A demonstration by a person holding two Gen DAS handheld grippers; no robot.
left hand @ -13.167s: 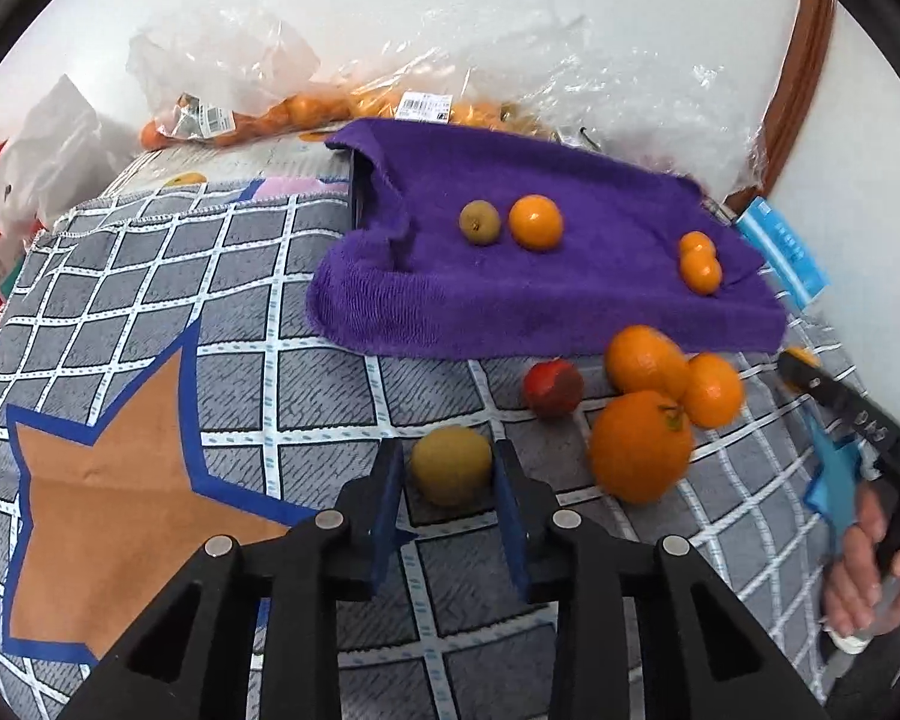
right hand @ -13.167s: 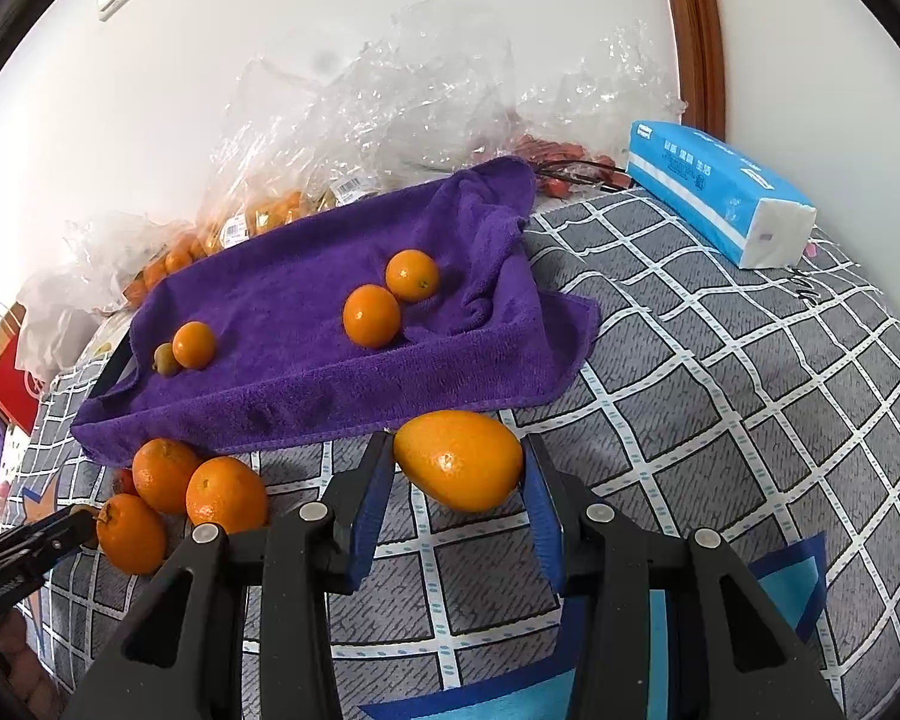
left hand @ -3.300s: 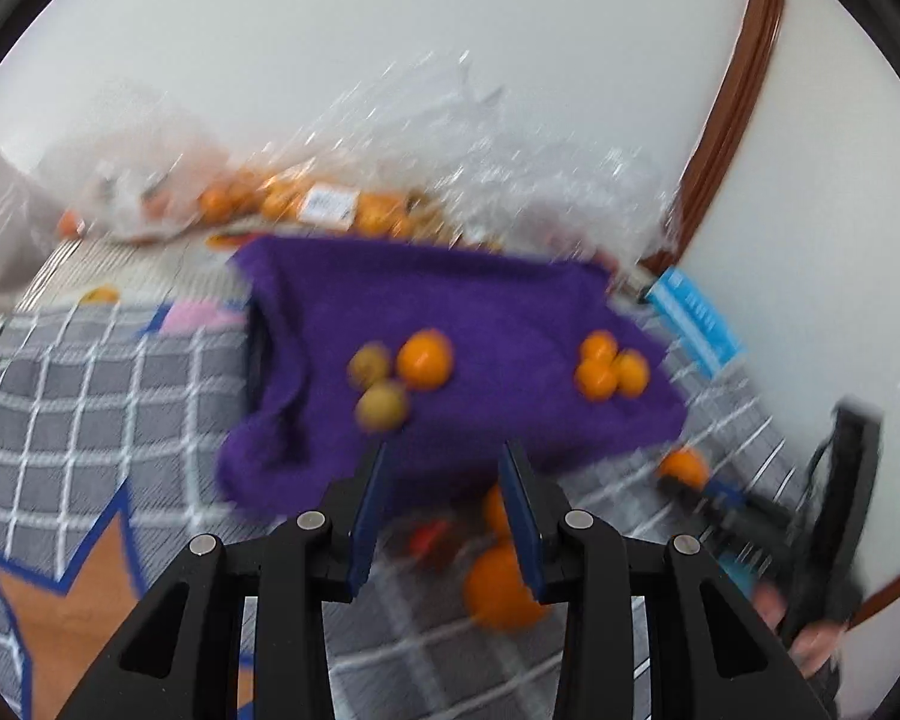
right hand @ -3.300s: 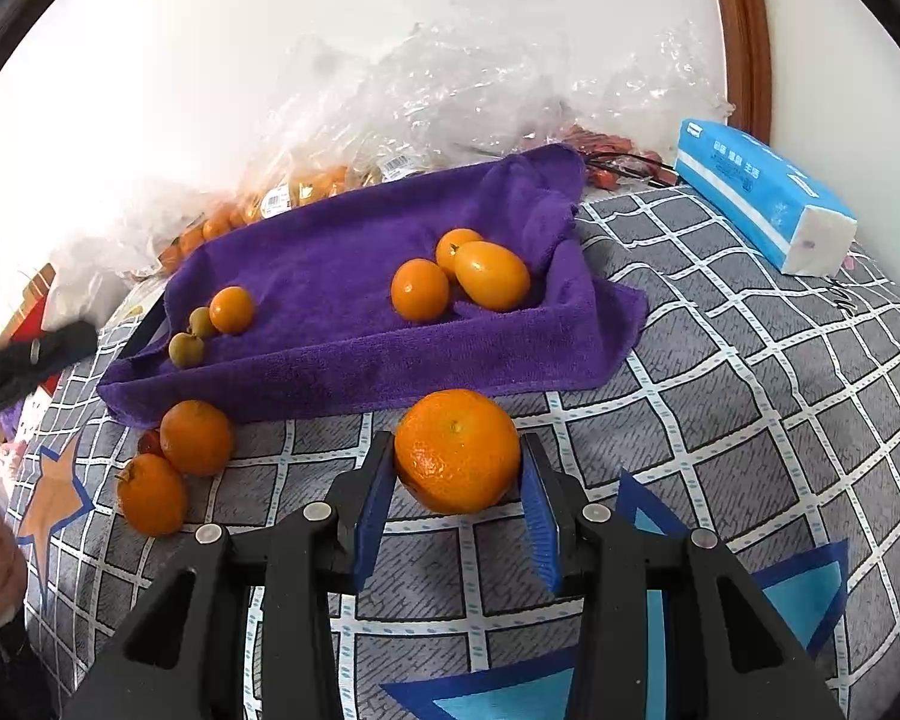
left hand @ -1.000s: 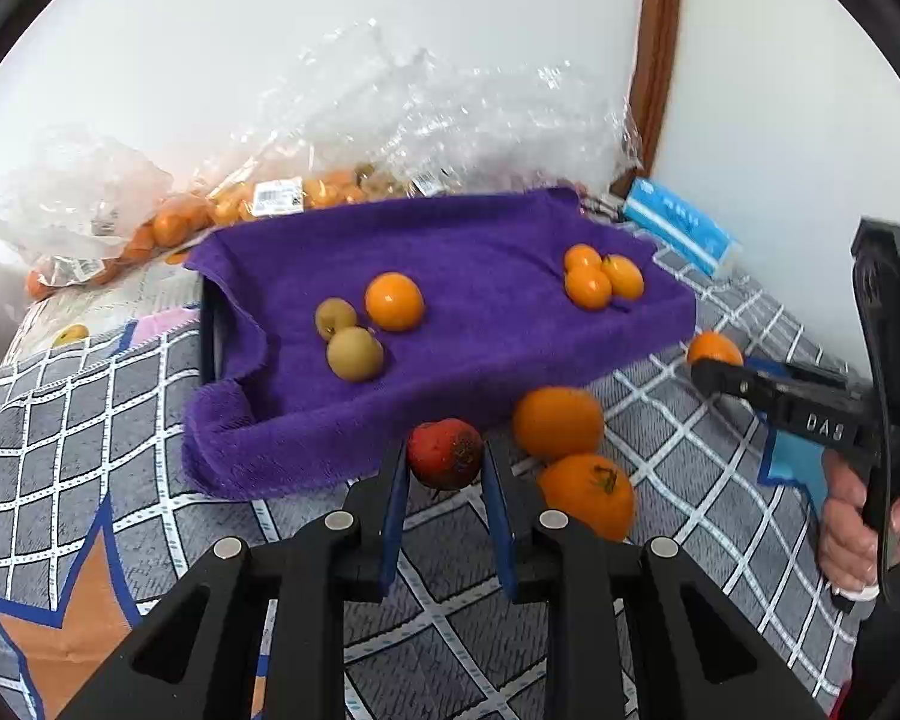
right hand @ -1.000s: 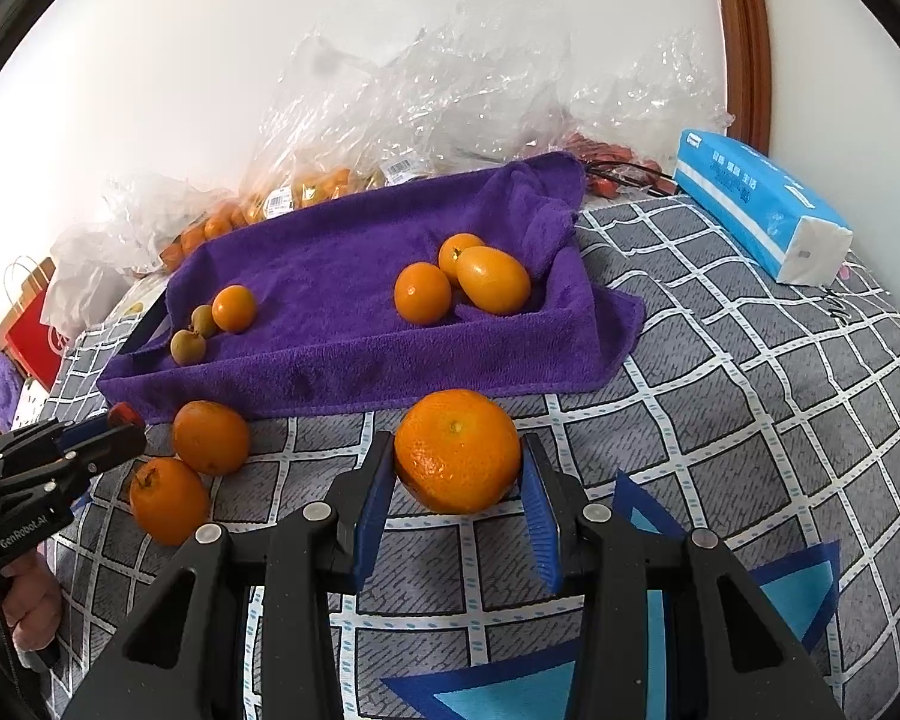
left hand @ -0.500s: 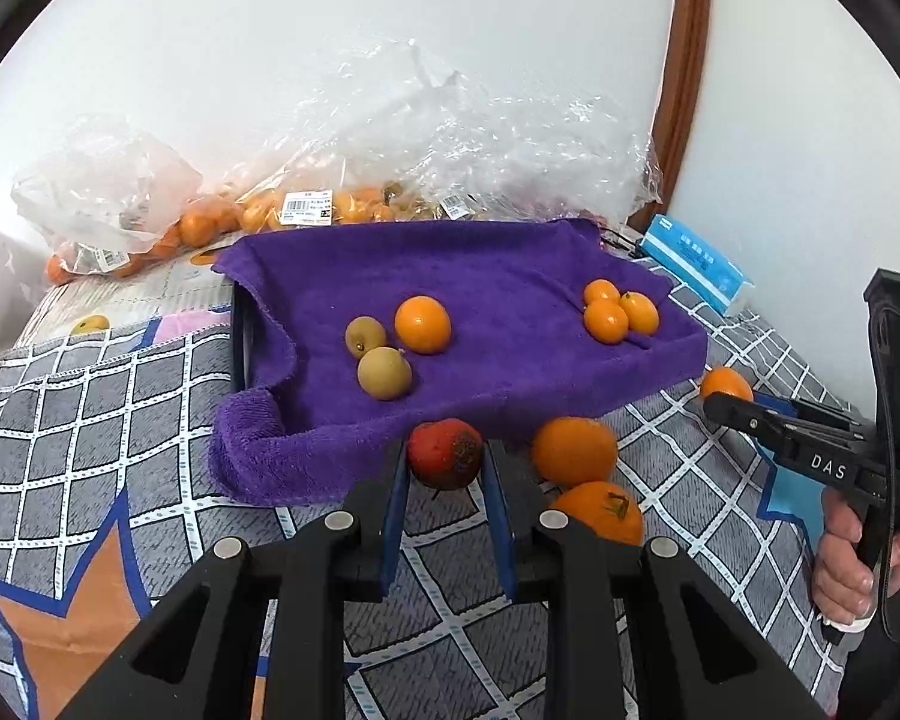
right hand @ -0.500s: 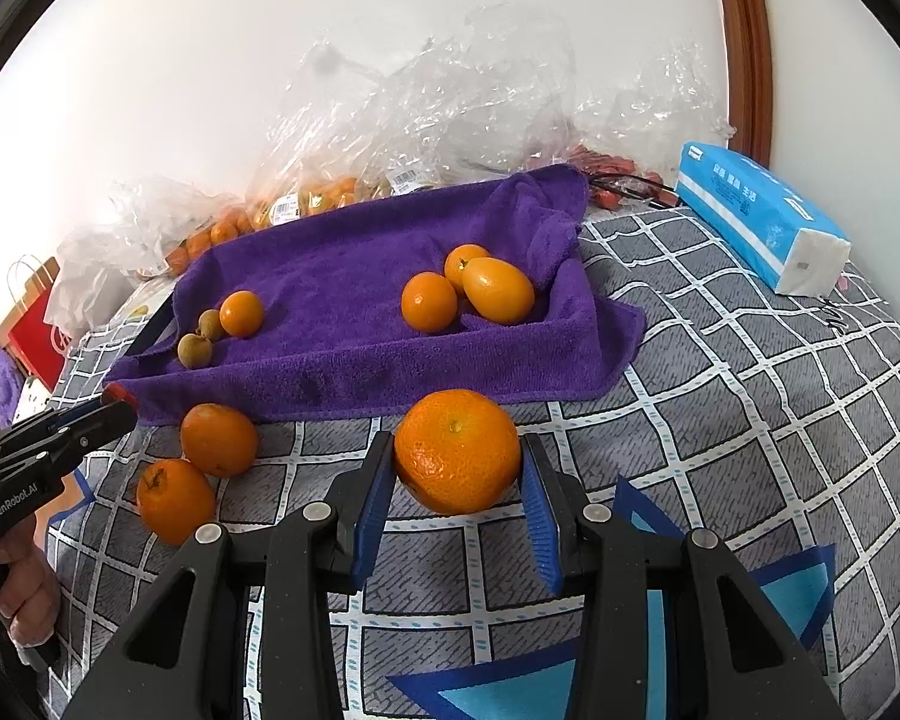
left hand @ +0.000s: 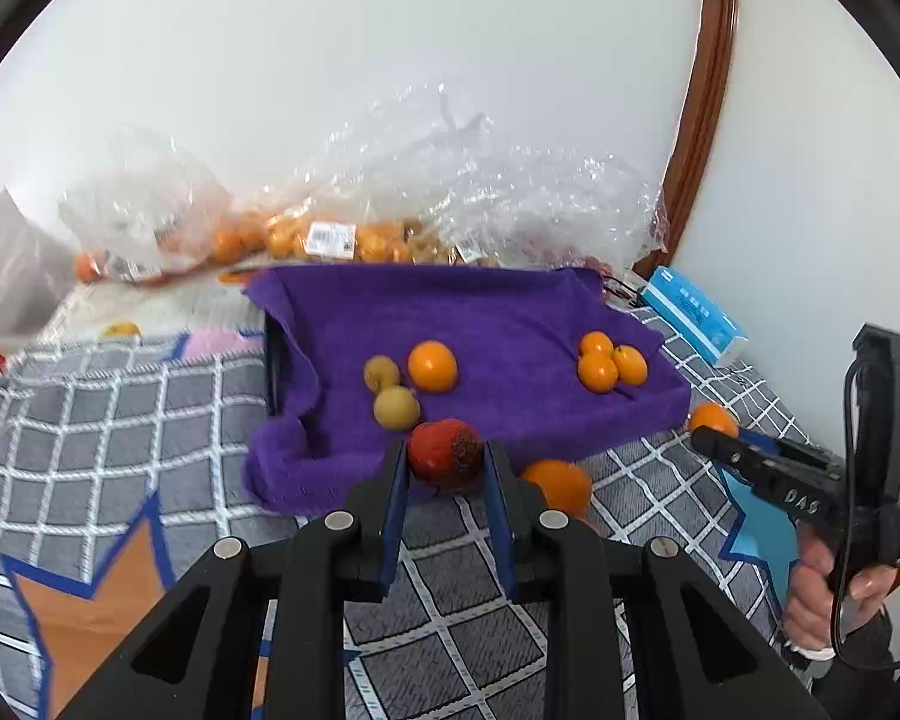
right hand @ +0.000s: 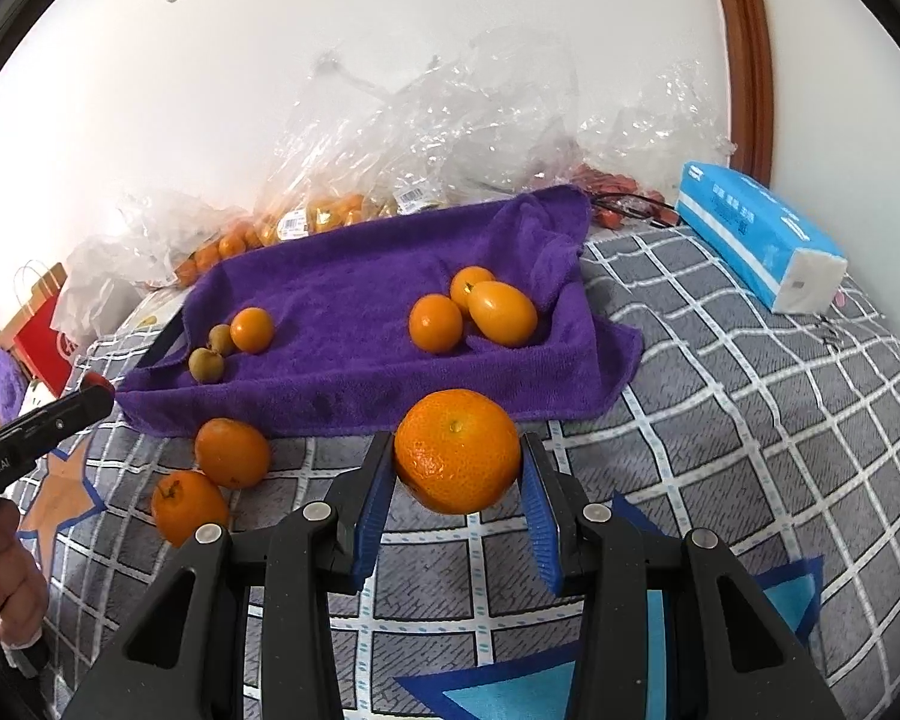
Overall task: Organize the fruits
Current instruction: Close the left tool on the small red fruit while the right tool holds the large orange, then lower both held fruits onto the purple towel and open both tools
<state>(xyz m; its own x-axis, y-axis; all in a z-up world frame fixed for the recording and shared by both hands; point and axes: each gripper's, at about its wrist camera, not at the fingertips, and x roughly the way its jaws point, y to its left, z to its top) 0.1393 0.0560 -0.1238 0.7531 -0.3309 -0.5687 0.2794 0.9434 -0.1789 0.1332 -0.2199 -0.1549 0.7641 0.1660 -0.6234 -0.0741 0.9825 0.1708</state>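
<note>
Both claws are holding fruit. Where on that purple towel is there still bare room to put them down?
The widest bare patch on the purple towel lies in its middle, between the small orange with two brownish fruits on one side and the three-orange cluster on the other. The back strip toward the plastic bags is bare too. Those two clusters themselves are crowded.

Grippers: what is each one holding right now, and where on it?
Left gripper: red fruit, pinched across its sides. Right gripper: large orange, fingers on its left and right sides.
</note>
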